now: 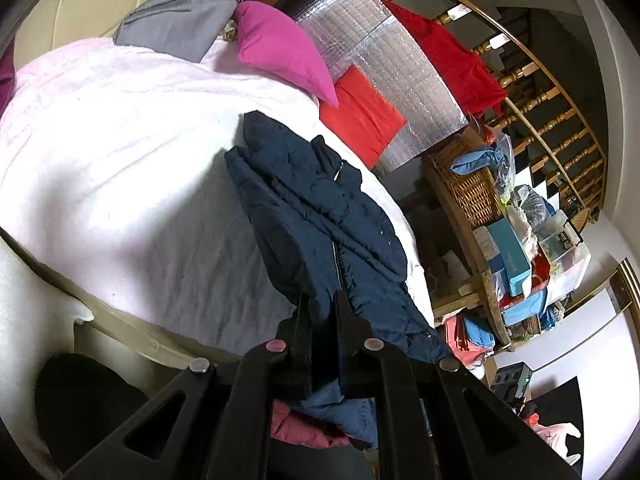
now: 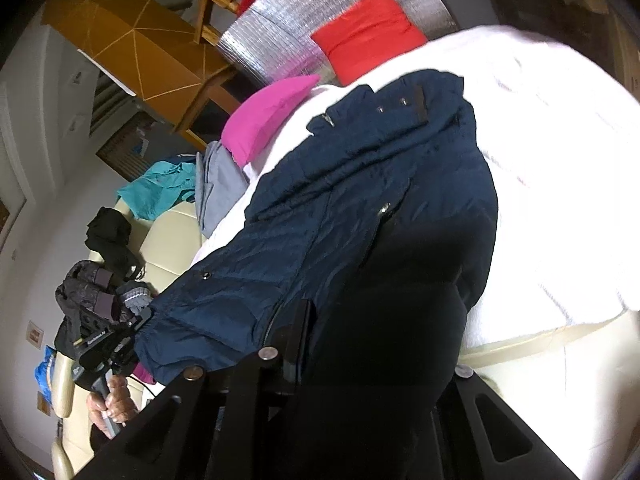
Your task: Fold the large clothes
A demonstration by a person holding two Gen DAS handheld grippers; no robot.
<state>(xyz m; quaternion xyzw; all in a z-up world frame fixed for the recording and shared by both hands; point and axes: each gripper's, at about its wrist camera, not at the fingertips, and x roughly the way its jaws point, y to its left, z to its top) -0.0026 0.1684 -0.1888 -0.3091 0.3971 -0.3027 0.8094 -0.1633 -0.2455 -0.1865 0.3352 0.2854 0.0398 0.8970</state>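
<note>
Navy quilted jacket [image 1: 320, 216] lies lengthwise on the white blanket [image 1: 120, 160] over the cream sofa, collar end far, hem end near and hanging off the near edge. It looks partly folded already, sides turned in.

Left gripper [image 1: 320, 308] is clenched on the hem beside the zipper; fabric runs between the two fingers. Right gripper [image 2: 360, 320]: only the left finger [image 2: 302, 320] shows, dark jacket fabric covers the rest. It seems to pinch the hem, but I cannot tell for sure.

Risks, judged from this:
- Slick quilted shell plus a thin pinch near the zipper could slip out of the left jaws on lifting, and the hem drops to the floor pile.
- If the right grip is shallow, one corner lags and the fold goes skewed.
- The jacket sits close to the blanket's right edge; pulling toward that side may drag it off.
- The pink cushion [image 1: 284, 48] and red cushion [image 1: 360, 116] sit near the collar; folding far may bump them.
</note>
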